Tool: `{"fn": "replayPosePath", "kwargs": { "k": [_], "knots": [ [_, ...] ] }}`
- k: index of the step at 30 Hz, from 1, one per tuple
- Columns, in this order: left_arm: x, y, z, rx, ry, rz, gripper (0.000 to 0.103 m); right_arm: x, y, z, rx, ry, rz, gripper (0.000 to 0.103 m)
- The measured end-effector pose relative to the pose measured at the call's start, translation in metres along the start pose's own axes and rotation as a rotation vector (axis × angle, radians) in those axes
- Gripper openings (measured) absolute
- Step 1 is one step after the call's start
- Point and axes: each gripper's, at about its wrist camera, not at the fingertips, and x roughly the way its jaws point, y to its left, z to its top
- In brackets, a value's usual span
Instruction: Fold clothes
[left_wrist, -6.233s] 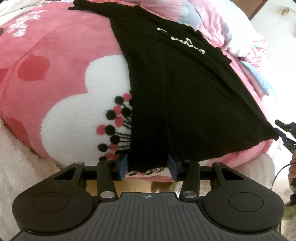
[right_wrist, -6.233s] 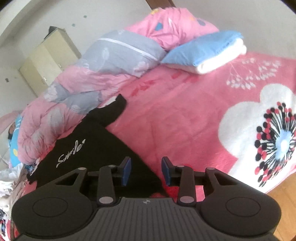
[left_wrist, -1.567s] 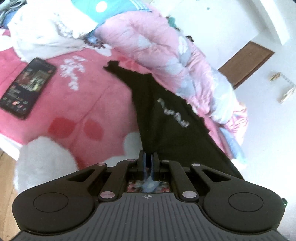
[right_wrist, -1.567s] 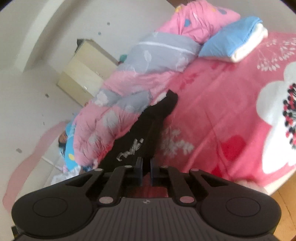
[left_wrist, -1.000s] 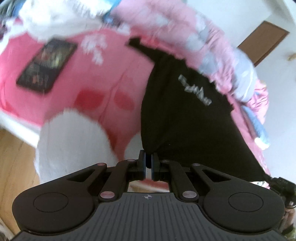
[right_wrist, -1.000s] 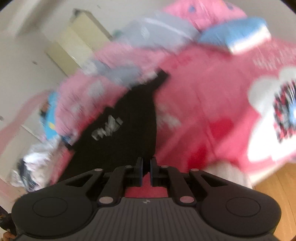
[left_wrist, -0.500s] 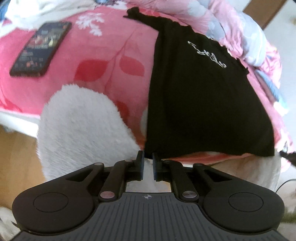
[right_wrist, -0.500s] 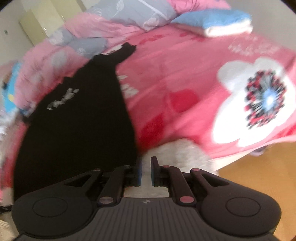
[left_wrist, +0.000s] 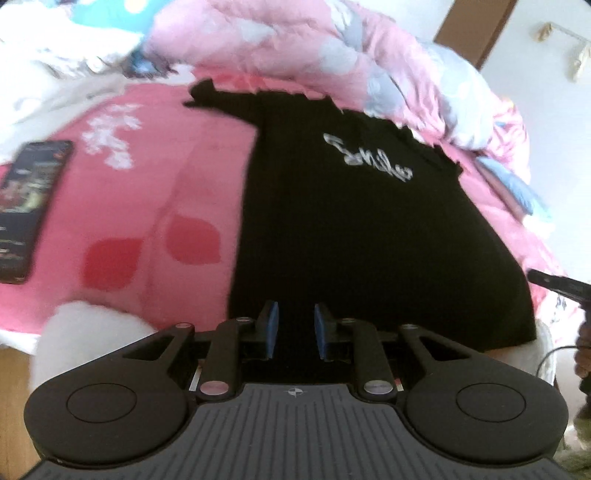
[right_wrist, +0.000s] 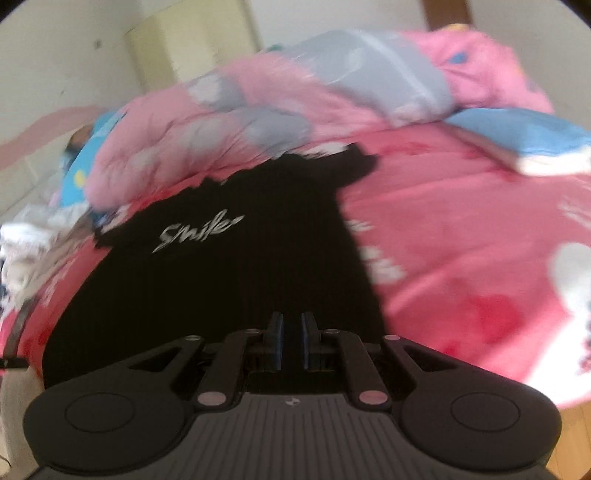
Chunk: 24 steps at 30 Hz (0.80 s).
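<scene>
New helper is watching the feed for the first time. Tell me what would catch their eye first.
The black T-shirt with white script on its chest, spread flat on the pink flowered blanket, fills the middle of both views. A bunched pink and grey quilt lies behind it. A phone rests on the blanket at the left wrist view's left edge.

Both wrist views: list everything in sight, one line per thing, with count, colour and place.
T-shirt: one, black with white script, spread flat on the blanket.
Blanket: one, pink with red and white flowers, covering the bed.
Quilt: one, pink and grey, bunched behind the T-shirt.
Pillow: one, blue and white, far right in the right wrist view.
Phone: one, dark, on the blanket left of the T-shirt.
Cabinet: one, cream, against the wall.
Door: one, brown, top right.
Left hand-held gripper: black with blue pads, jaws apart over the hem.
Right hand-held gripper: same colours, narrow gap.
</scene>
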Motion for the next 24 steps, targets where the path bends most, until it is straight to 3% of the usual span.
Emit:
{"fn": "replayPosePath", "kwargs": {
  "k": [3, 7, 10, 12, 15, 18, 20, 24],
  "knots": [
    [0.016, 0.013, -0.009, 0.01, 0.062, 0.068, 0.02, 0.025, -0.013, -0.004, 0.036, 0.068, -0.016, 0.01],
    [0.014, 0.039, -0.019, -0.032, 0.091, 0.181, 0.02, 0.016, -0.063, -0.007, 0.189, 0.066, -0.084, 0.007],
    [0.003, 0.043, -0.022, -0.067, 0.084, 0.196, 0.02, -0.005, -0.089, -0.007, 0.273, 0.027, -0.152, 0.009],
    [-0.004, 0.033, -0.023, -0.04, 0.07, 0.176, 0.02, -0.015, -0.087, -0.005, 0.246, 0.011, -0.154, 0.009],
    [-0.002, 0.01, -0.025, 0.026, 0.062, 0.127, 0.021, -0.018, -0.058, -0.005, 0.151, 0.02, -0.03, 0.01],
    [0.014, -0.001, -0.033, 0.05, 0.097, 0.112, 0.021, -0.005, -0.02, -0.016, -0.029, 0.075, 0.07, 0.01],
    [0.026, -0.005, -0.038, 0.057, 0.121, 0.109, 0.021, 0.006, -0.014, -0.025, -0.104, 0.151, 0.046, 0.009],
    [0.035, 0.0, -0.036, 0.029, 0.139, 0.114, 0.021, 0.002, -0.059, -0.031, -0.029, 0.205, -0.212, 0.01]
  ]
}}
